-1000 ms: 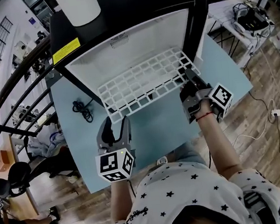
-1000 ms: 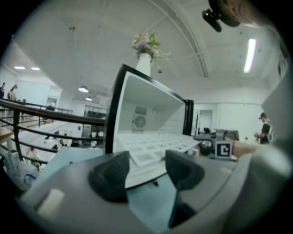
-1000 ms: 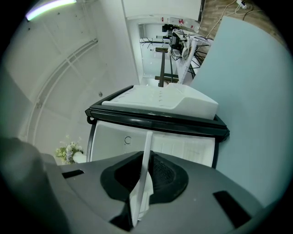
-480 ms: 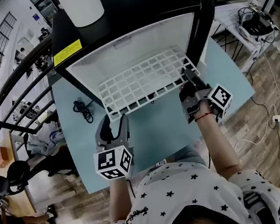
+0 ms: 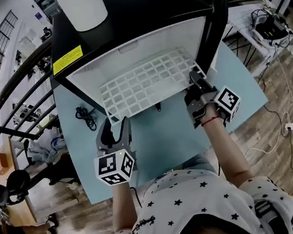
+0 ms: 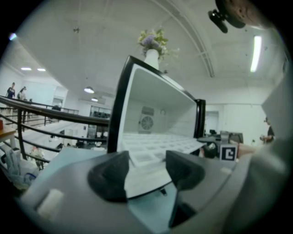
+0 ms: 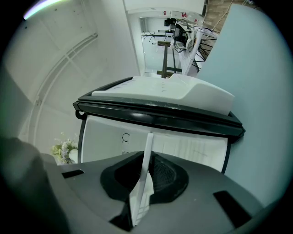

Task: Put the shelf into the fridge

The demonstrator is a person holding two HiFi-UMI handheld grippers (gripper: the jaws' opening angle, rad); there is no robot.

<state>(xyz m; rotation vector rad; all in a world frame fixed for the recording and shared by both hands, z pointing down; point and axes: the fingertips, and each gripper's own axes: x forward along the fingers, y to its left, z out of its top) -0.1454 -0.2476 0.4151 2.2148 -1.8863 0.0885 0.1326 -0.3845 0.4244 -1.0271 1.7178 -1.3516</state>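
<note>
Jaws, right gripper (image 7: pixel 149 180): clenched on the white plastic grid shelf (image 5: pixel 147 84), which the right gripper view shows edge-on as a thin white strip between the two pads. Jaws, left gripper (image 6: pixel 146 171): released and wide apart, with the shelf's front edge showing in the gap and neither pad pressing on it. Shelf: a flat rectangular lattice of small square openings, lying level. Most of it sits inside the white cavity of the black compact fridge (image 5: pixel 137 8), and its front edge is toward the person at the mouth of that cavity, above the light-blue tabletop (image 5: pixel 175 134). The right gripper grips its front right corner; the left gripper stands at its front left corner. Count: one shelf; one fridge; two grippers; two cubes with square markers, one per gripper; one white vase (image 5: pixel 81 7) on the fridge top; one coiled black cable (image 5: pixel 86 115) on the tabletop left of the fridge. Head view only: the cable, a yellow label (image 5: pixel 68 55) on the fridge's top edge, and both grippers together. Left gripper view only: pale flowers (image 6: pixel 152 39) in the vase and a round vent (image 6: pixel 147 122) on the cavity's back wall.
</note>
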